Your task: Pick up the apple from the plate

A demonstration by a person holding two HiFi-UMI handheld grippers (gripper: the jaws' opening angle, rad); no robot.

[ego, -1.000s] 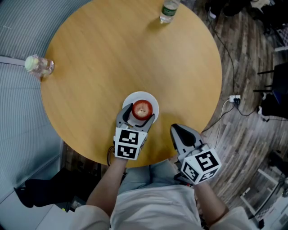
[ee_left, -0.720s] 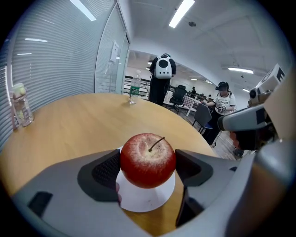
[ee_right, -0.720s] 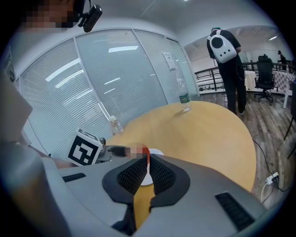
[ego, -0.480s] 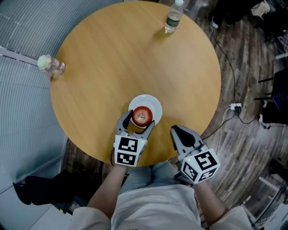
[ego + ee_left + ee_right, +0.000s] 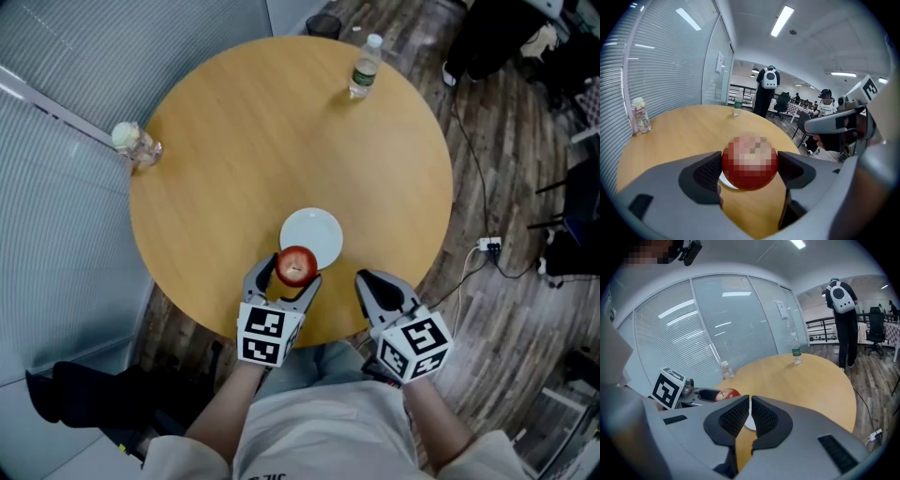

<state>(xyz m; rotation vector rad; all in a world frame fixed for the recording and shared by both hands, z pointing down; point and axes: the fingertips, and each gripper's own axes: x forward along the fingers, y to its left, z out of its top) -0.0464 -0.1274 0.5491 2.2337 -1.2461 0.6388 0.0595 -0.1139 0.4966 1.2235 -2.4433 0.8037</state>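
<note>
Apple (image 5: 297,265) between left gripper (image 5: 286,274) jaws over plate (image 5: 317,228) near rim, mid-table (image 5: 234,141); right gripper (image 5: 375,286) just right; bottle (image 5: 365,67) far edge.

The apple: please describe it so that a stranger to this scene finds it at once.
Find the round wooden table and the white plate near its closer edge. At that plate's near side, the left claw grips the apple, the only red round thing there.

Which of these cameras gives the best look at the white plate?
The head view: the plate shows whole from above, round and bare. The left gripper view shows only a white sliver below the held apple; the right gripper view, a sliver past its shut jaws.
</note>
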